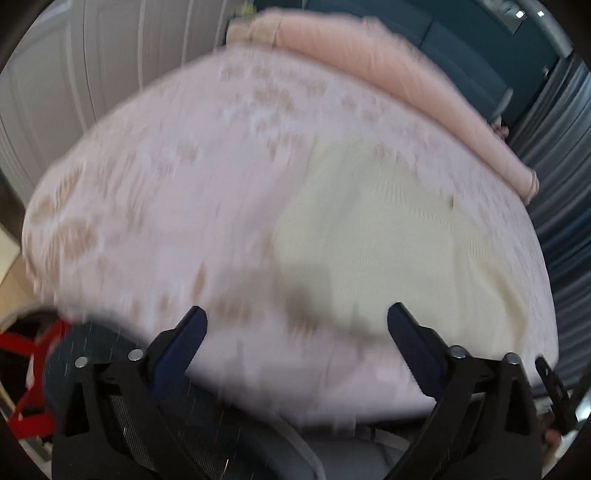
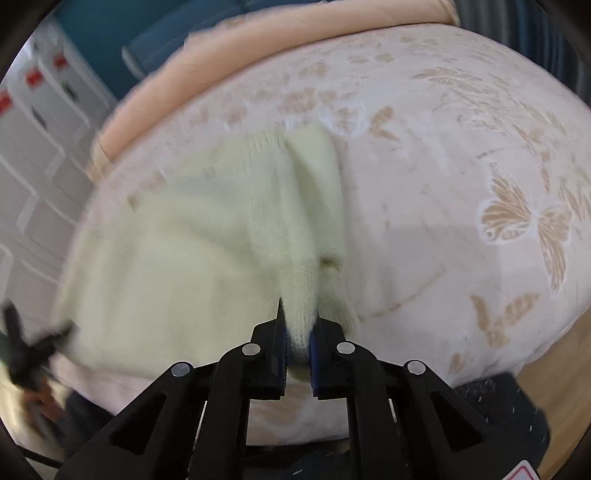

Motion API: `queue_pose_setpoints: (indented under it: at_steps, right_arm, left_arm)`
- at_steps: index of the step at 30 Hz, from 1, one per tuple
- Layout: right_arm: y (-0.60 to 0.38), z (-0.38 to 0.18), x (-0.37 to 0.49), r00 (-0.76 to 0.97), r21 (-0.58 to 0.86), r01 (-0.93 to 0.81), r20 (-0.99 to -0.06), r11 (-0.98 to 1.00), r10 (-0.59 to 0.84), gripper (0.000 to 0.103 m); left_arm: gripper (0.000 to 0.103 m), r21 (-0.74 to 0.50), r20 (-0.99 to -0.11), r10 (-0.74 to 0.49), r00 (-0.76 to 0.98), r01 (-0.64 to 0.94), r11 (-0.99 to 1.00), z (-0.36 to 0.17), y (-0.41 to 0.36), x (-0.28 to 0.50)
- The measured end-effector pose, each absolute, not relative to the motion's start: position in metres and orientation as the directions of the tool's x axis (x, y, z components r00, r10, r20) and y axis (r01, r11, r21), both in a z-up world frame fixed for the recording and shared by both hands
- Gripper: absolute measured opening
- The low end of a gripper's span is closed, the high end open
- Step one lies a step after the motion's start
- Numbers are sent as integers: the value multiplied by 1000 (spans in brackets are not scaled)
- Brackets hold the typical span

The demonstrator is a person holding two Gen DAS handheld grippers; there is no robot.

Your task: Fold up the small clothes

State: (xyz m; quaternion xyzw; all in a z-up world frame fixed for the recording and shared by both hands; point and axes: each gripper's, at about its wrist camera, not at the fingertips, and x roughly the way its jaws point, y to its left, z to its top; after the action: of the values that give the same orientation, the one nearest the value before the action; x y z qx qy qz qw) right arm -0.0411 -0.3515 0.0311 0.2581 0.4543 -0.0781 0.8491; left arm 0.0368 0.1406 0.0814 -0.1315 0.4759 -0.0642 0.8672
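A pale yellow knit garment lies on a bed with a pink butterfly-patterned cover. My right gripper is shut on a pinched fold of the garment and holds that fold up off the cover. In the left wrist view the garment lies flat ahead and to the right, blurred. My left gripper is open and empty, above the cover near the garment's left edge. The left gripper also shows as a dark blur at the left edge of the right wrist view.
A peach rolled blanket lies along the far edge of the bed. White cabinet doors stand to the left. A dark mesh chair back is below the left gripper. A dark blue wall is behind the bed.
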Motion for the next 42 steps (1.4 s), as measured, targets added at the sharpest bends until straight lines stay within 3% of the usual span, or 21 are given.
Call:
queue_pose_setpoints:
  at_steps: [6, 8, 10, 13, 15, 16, 19, 25, 26, 27, 28, 29, 30, 31, 34, 36, 38, 39, 40, 41, 42]
  right_arm:
    - [-330, 78, -103, 555, 275, 271, -827, 923, 84, 7]
    - [-333, 58, -118, 494, 255, 297, -866, 920, 81, 7]
    - [-335, 30, -128, 434, 243, 321, -897, 916, 86, 8]
    - [-334, 29, -126, 444, 255, 329, -892, 909, 90, 15]
    - [-333, 52, -120, 511, 246, 310, -857, 918, 57, 24]
    - [-334, 66, -114, 559, 254, 292, -828, 922, 51, 37]
    - [-342, 83, -87, 636, 291, 266, -770, 919, 60, 58]
    - [-360, 30, -7, 564, 376, 323, -813, 868, 143, 63]
    - [-357, 22, 1, 544, 369, 324, -826, 871, 147, 61]
    - [-351, 13, 9, 525, 360, 312, -836, 880, 156, 32]
    - [-346, 11, 15, 517, 341, 298, -843, 892, 150, 17]
    - [-344, 20, 16, 544, 325, 286, -829, 901, 126, 12]
    - [-345, 32, 13, 588, 346, 267, -798, 899, 132, 10]
    - [-349, 53, 7, 664, 377, 245, -737, 893, 129, 9]
    - [-360, 95, -3, 769, 387, 222, -634, 895, 83, 9]
    - [-370, 85, 7, 758, 377, 261, -650, 889, 53, 9]
    - [-376, 37, 30, 652, 331, 320, -757, 888, 48, 9]
    - [-378, 12, 42, 579, 297, 347, -814, 890, 46, 9]
    - [-377, -9, 49, 514, 262, 368, -857, 892, 40, 9]
    - [-375, -15, 49, 518, 258, 372, -855, 892, 32, 9]
    - [-371, -5, 44, 549, 244, 377, -836, 893, -4, 10]
  left_arm:
    - [93, -234, -867, -224, 444, 32, 972, 35, 118, 96]
    - [58, -286, -860, -285, 423, 62, 956, 31, 116, 100]
    - [14, -316, -859, -327, 394, 94, 944, 38, 115, 99]
    - [11, -333, -851, -360, 383, 138, 933, 63, 121, 84]
    - [11, -327, -854, -369, 367, 173, 929, 78, 128, 64]
    - [11, -323, -859, -369, 354, 184, 928, 82, 132, 55]
    - [11, -325, -889, -365, 278, 178, 929, 74, 143, 20]
    - [16, -295, -901, -331, 281, 164, 941, 46, 137, -7]
    - [17, -301, -884, -343, 318, 175, 938, 58, 136, -5]
    - [25, -305, -853, -357, 382, 190, 933, 75, 136, -1]
    - [47, -302, -829, -358, 428, 195, 933, 87, 136, 3]
    - [60, -297, -801, -354, 482, 193, 935, 100, 137, 9]
    - [80, -293, -770, -339, 540, 173, 940, 113, 137, 21]
    - [87, -301, -761, -335, 555, 156, 941, 117, 136, 29]
    - [90, -358, -762, -373, 530, 136, 924, 109, 123, 69]
    - [90, -370, -801, -377, 465, 109, 922, 84, 112, 99]
    - [83, -358, -836, -359, 414, 83, 930, 63, 101, 115]
    - [57, -356, -838, -371, 399, 115, 927, 54, 91, 122]
    - [20, -346, -843, -372, 389, 139, 928, 50, 85, 121]
    - [9, -344, -847, -379, 373, 161, 925, 51, 80, 123]
    - [8, -371, -826, -408, 389, 170, 913, 60, 80, 125]
